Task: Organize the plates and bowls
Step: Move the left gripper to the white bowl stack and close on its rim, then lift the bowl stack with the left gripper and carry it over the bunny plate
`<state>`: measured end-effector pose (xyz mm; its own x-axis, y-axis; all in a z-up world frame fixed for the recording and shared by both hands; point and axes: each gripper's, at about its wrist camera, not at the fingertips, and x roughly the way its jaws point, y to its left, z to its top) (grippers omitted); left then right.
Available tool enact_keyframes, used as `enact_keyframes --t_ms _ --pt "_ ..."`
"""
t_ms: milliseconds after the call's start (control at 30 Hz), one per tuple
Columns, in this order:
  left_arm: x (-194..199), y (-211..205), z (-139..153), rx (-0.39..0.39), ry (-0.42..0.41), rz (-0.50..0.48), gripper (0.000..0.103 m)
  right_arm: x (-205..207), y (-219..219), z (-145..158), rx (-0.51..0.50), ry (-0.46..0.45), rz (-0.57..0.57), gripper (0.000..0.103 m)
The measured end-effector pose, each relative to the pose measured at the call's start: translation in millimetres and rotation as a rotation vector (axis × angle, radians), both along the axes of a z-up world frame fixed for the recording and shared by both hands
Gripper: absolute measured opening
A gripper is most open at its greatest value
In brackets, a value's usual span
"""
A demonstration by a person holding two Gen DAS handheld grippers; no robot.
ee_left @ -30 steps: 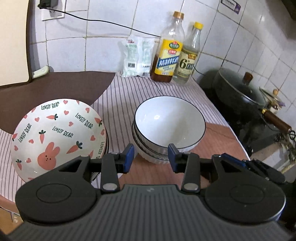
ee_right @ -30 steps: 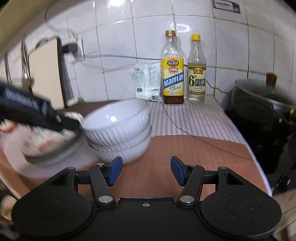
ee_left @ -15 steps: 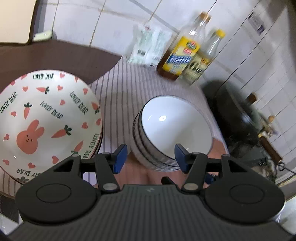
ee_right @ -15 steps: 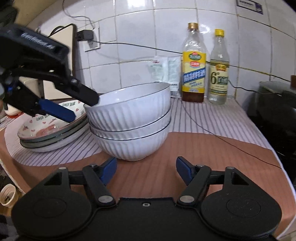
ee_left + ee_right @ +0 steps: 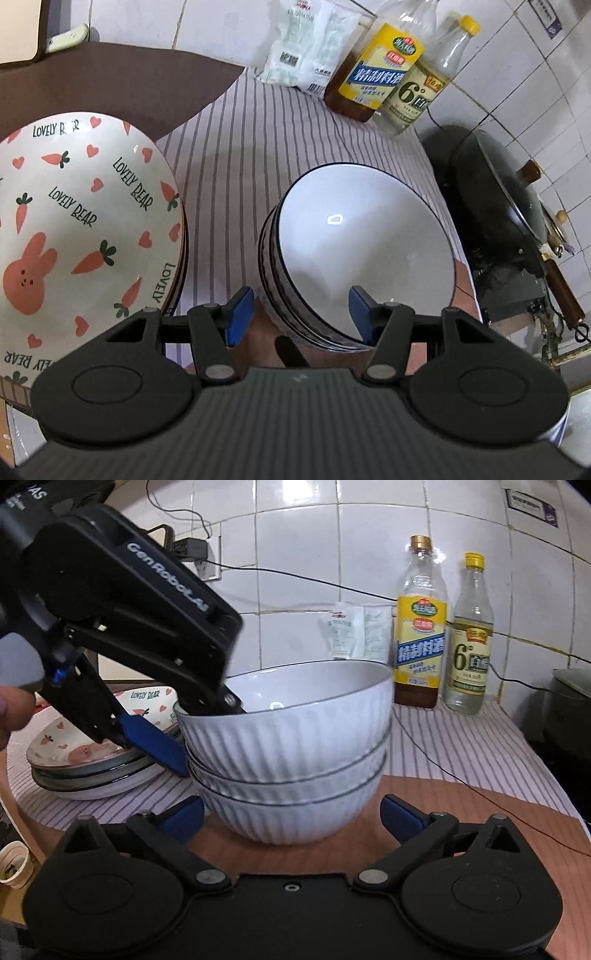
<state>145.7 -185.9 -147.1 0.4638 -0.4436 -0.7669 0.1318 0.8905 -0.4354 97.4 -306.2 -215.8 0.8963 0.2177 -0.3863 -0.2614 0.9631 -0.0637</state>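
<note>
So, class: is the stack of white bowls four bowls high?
No, the stack of white bowls shows three nested bowls in the right wrist view.

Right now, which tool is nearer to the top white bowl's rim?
Left. The left tool straddles the top white bowl's rim, one finger inside and one outside. The right tool sits low, in front of the stack's bottom bowl, its jaws opening with nothing between them.

Nested white bowls [image 5: 288, 760] beside stacked carrot-print plates [image 5: 92, 753]

White ribbed bowls [image 5: 288, 746], carrot-print plates [image 5: 81, 229]
</note>
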Motion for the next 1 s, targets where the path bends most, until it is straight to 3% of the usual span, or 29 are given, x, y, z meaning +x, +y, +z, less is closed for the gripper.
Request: enact_keyframes --t_ms 300,700,1000 --pt "5 -3 -6 0.038 -0.003 -0.015 0.044 3 -3 -3 0.020 -0.009 0.028 0.103" --pt "19 -1 -15 -0.007 0.035 0.004 0.047 20 -10 -3 0.046 0.064 0.080 0.103" --pt "16 -1 -14 0.008 0.007 -0.028 0.044 25 -4 -5 0.051 0.067 0.035 0.103"
